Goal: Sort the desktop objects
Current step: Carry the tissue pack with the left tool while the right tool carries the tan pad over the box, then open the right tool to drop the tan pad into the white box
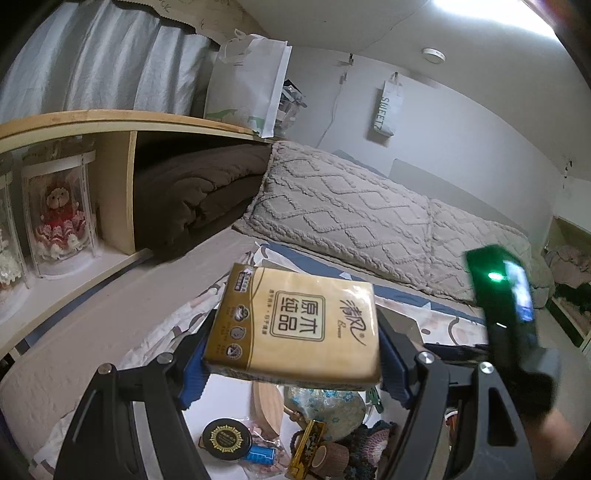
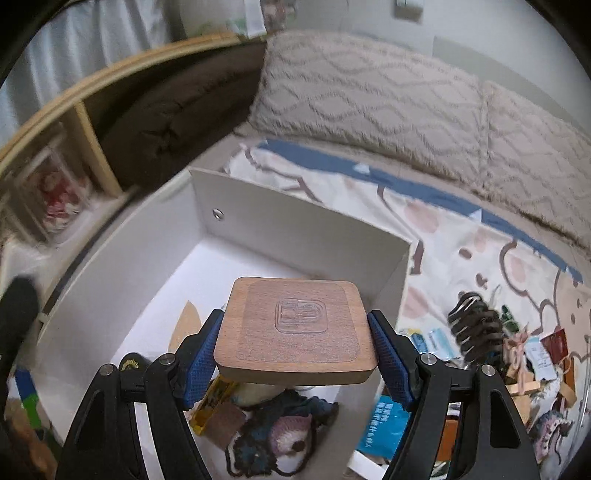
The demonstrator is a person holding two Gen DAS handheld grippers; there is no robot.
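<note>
Above the white box (image 2: 258, 236), your right claw (image 2: 297, 354) is clamped on the wooden block (image 2: 295, 328). Your left claw (image 1: 291, 354) is clamped on the tissue pack (image 1: 295, 325), bed pillows (image 1: 351, 206) at twelve o'clock.

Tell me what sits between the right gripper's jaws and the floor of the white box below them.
Right wrist view: the wooden block is clamped in the right gripper, and under it a crocheted piece lies in the white box.

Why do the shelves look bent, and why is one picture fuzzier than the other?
Both views come through fisheye lenses, so the wooden shelf bows. In the left wrist view the tissue pack is sharp, the ceiling light glares white, and the other handheld device is smeared. In the right wrist view the wooden block is sharp, while the pillows blur.
</note>
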